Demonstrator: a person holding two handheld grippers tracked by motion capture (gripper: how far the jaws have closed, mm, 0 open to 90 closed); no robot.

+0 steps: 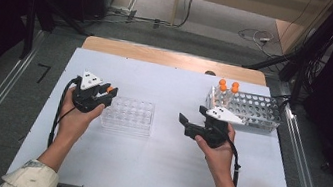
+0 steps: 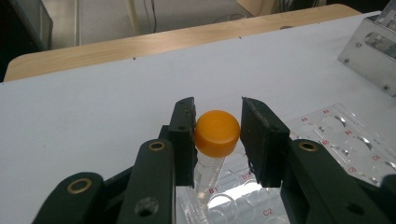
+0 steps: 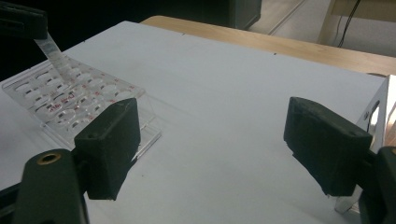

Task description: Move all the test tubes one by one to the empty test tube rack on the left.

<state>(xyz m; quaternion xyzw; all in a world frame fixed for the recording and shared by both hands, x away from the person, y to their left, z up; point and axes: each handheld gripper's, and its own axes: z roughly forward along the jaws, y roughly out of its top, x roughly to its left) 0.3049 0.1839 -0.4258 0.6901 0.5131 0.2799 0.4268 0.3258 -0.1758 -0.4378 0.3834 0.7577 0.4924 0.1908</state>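
Note:
A clear tube with an orange cap (image 2: 217,132) sits between the jaws of my left gripper (image 2: 217,140), which is shut on it just below the cap. The tube slants down toward a clear plastic well rack (image 2: 327,135). In the high view the left gripper (image 1: 108,92) holds the tube (image 1: 110,88) over the left end of the clear rack (image 1: 128,115). My right gripper (image 1: 193,115) stands open and holds nothing, to the right of that rack. In the right gripper view its jaws (image 3: 219,144) are wide apart, with the clear rack (image 3: 70,102) and the slanted tube (image 3: 51,51) at the far left.
A metal tube rack (image 1: 248,109) stands at the back right with three orange-capped tubes (image 1: 226,88) at its left end. Its corner (image 2: 369,46) shows in the left gripper view. A white board (image 1: 158,163) covers the wooden table (image 1: 175,59).

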